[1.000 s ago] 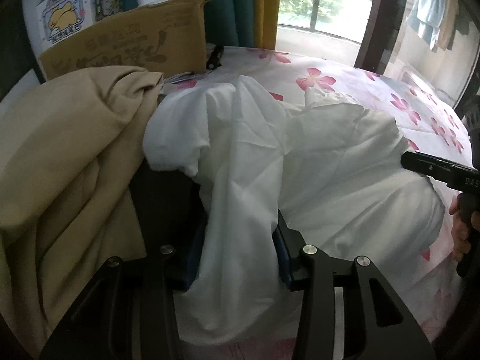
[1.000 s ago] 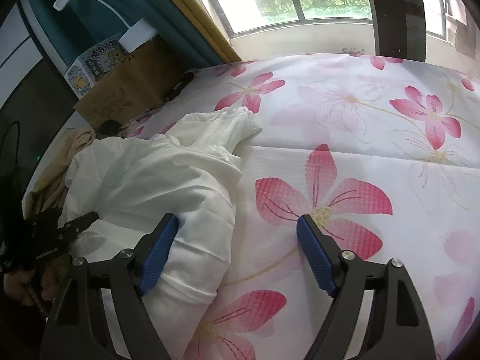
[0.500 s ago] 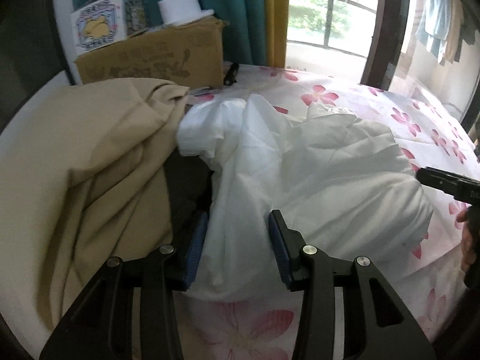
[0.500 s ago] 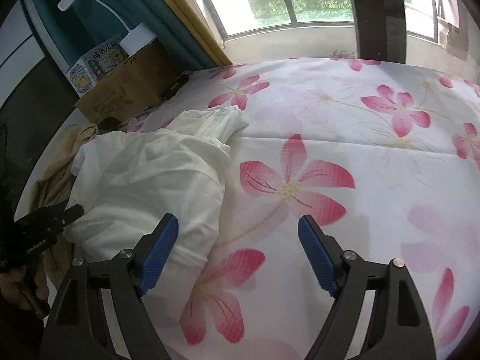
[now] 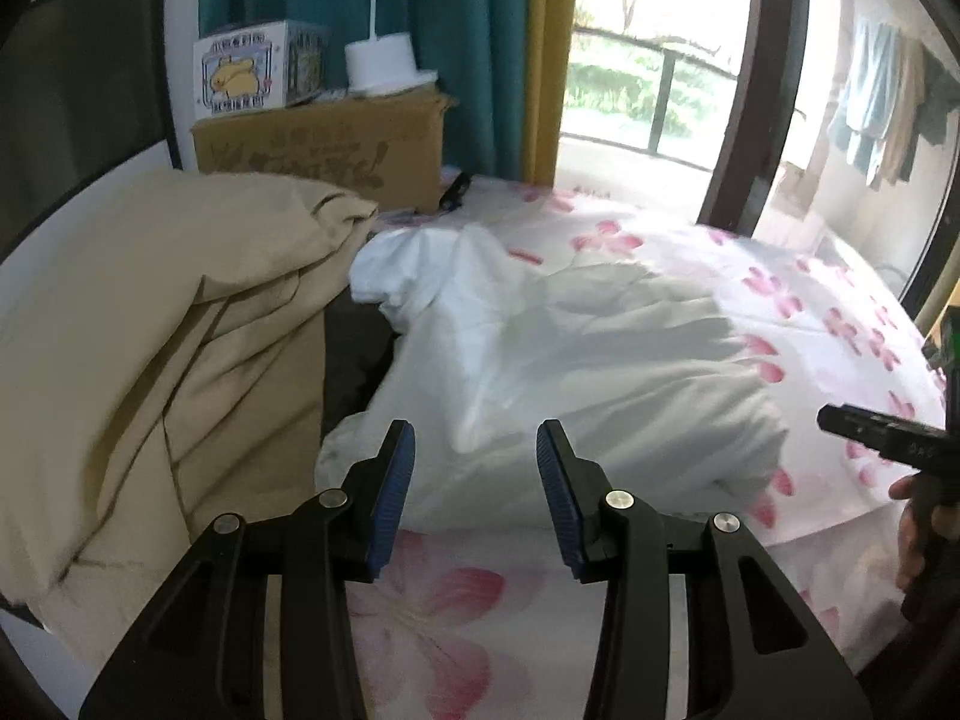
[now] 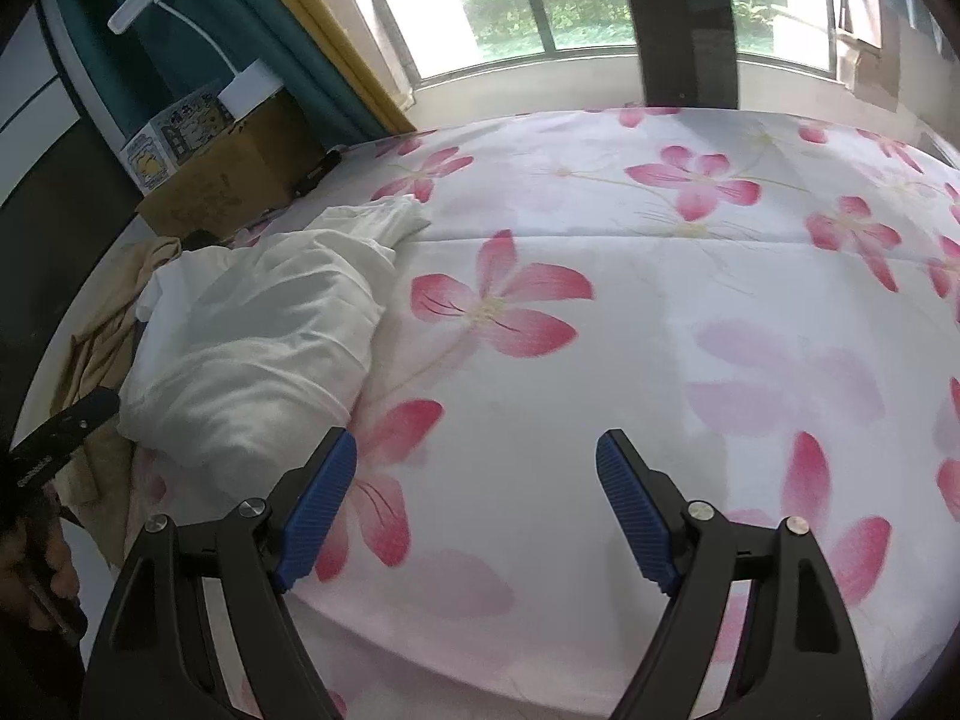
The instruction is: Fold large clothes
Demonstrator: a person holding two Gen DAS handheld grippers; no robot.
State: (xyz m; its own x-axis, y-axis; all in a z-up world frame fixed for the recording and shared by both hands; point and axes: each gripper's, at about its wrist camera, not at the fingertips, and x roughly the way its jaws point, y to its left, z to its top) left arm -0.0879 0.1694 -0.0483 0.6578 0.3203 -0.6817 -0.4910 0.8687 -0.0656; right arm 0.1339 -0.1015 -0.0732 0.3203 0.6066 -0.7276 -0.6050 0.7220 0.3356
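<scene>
A white garment (image 5: 576, 354) lies crumpled in a heap on the flowered bedsheet (image 5: 828, 312). It also shows in the right wrist view (image 6: 264, 336) at the left. My left gripper (image 5: 474, 456) is open and empty, hovering just short of the heap's near edge. My right gripper (image 6: 474, 468) is open and empty above bare sheet (image 6: 660, 312), to the right of the heap. The right gripper's body shows at the right edge of the left wrist view (image 5: 882, 432).
A beige garment (image 5: 168, 324) is piled at the left, with a dark cloth (image 5: 354, 354) between it and the white heap. A cardboard box (image 5: 324, 150) with a small carton (image 5: 252, 69) and a white lamp base (image 5: 384, 63) stands behind. Curtains and a window lie beyond the bed.
My left gripper let go of the white garment, opened and pulled back and up. The garment dropped into a heap. My right gripper pulled back away from the heap, staying open.
</scene>
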